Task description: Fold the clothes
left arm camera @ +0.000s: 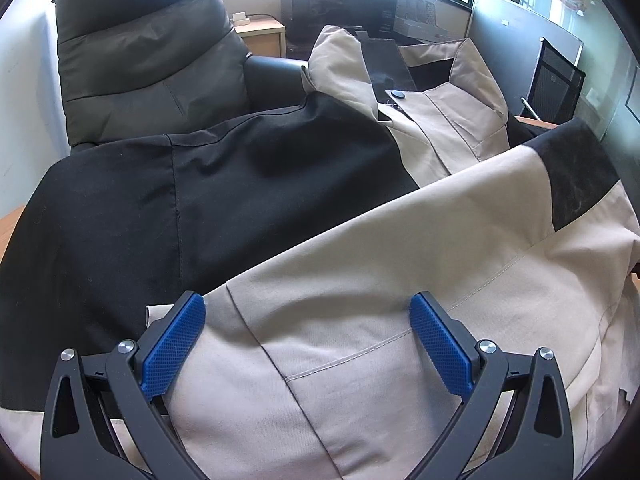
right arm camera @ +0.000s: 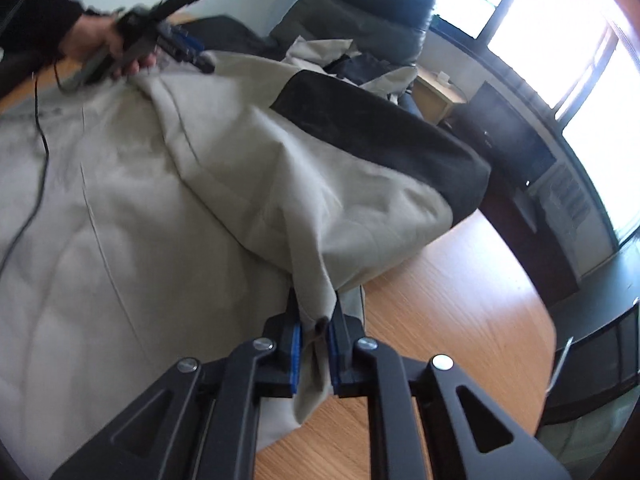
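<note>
A beige and black jacket (left arm camera: 360, 260) lies spread over the wooden table (right arm camera: 440, 320). In the left wrist view my left gripper (left arm camera: 308, 340) is open, its blue pads (left arm camera: 176, 344) wide apart either side of a bulge of beige fabric. In the right wrist view my right gripper (right arm camera: 316, 332) is shut on a pinched beige edge of the jacket (right arm camera: 160, 200) at the table's near side, and the cloth rises in a fold from the jaws. A hand (right arm camera: 96, 40) holds the left gripper (right arm camera: 200, 58) at the jacket's far left, blurred.
A dark padded armchair (left arm camera: 140, 60) stands behind the table. A small wooden cabinet (left arm camera: 260, 34) and a dark low unit (left arm camera: 340, 8) sit under the bright windows. A mesh chair (left arm camera: 556, 84) is at the right. A thin black cable (right arm camera: 40, 128) trails over the jacket.
</note>
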Available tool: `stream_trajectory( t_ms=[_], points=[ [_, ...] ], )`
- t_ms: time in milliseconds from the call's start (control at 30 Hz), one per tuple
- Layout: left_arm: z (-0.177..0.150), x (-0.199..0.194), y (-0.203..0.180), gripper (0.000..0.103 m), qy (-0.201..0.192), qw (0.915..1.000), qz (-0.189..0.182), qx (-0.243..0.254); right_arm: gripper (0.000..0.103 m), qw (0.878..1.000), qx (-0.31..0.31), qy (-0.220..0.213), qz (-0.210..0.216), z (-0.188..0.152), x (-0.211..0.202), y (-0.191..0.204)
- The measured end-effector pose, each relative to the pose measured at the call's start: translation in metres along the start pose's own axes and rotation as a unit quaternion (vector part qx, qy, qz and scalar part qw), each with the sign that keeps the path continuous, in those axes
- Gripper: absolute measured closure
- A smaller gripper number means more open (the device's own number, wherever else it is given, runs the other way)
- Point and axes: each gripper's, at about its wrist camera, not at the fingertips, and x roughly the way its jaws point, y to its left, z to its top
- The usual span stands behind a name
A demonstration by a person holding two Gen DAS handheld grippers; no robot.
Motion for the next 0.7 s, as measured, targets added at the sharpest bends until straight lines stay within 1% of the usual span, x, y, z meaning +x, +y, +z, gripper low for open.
stream_trajectory(
  t_ms=[100,200,233,267,333,367,400,433,500,567,600,633,700],
  points=[
    [0.0,0.001,0.001,0.0,-0.001,1.0,0.0,0.0,0.092,0.998,-0.012,-0.01,-0.057,0.004,0.001,0.002],
    [0.0,0.001,0.0,0.0,-0.001,1.0,0.002,-0.001,0.092,0.993,-0.025,-0.02,-0.113,0.009,0.003,0.004],
    [0.001,0.001,0.0,0.0,-0.001,1.0,0.003,-0.003,0.092,0.991,-0.015,-0.024,-0.128,0.011,0.003,0.002],
    [0.002,0.001,-0.001,0.0,-0.001,1.0,0.005,-0.004,0.092,0.991,0.009,-0.02,-0.133,0.012,0.006,-0.002],
    [0.003,0.001,-0.002,0.0,-0.002,1.0,0.006,-0.006,0.092,0.991,0.037,0.014,-0.127,0.011,0.022,-0.002],
    [0.003,0.001,-0.002,0.0,-0.002,1.0,0.006,-0.006,0.092,0.992,0.048,0.036,-0.113,0.01,0.031,-0.001],
    [0.003,0.001,-0.002,0.0,-0.001,1.0,0.006,-0.006,0.092,0.993,0.054,0.061,-0.084,0.005,0.04,0.001],
    [0.003,0.001,-0.003,0.0,-0.001,1.0,0.005,-0.005,0.092,0.994,0.058,0.066,-0.065,0.001,0.04,0.002],
    [0.003,0.002,-0.003,0.0,0.001,1.0,0.004,-0.004,0.091,0.996,0.054,0.043,-0.05,-0.006,0.028,0.003],
    [0.003,0.001,-0.003,0.0,0.003,1.0,0.003,-0.003,0.088,0.998,0.042,0.032,-0.034,-0.012,0.017,0.003],
    [0.004,0.002,-0.002,0.0,0.006,1.0,0.002,-0.002,0.087,0.999,0.033,0.035,-0.023,-0.015,0.016,0.004],
    [0.005,0.002,-0.002,0.0,0.011,0.9999,0.0,0.002,0.082,0.999,0.025,0.039,-0.011,-0.019,0.014,0.006],
    [0.006,0.002,-0.001,0.0,0.021,0.9997,-0.005,0.01,0.082,0.999,0.009,0.046,0.012,-0.025,0.012,0.009]
  ],
)
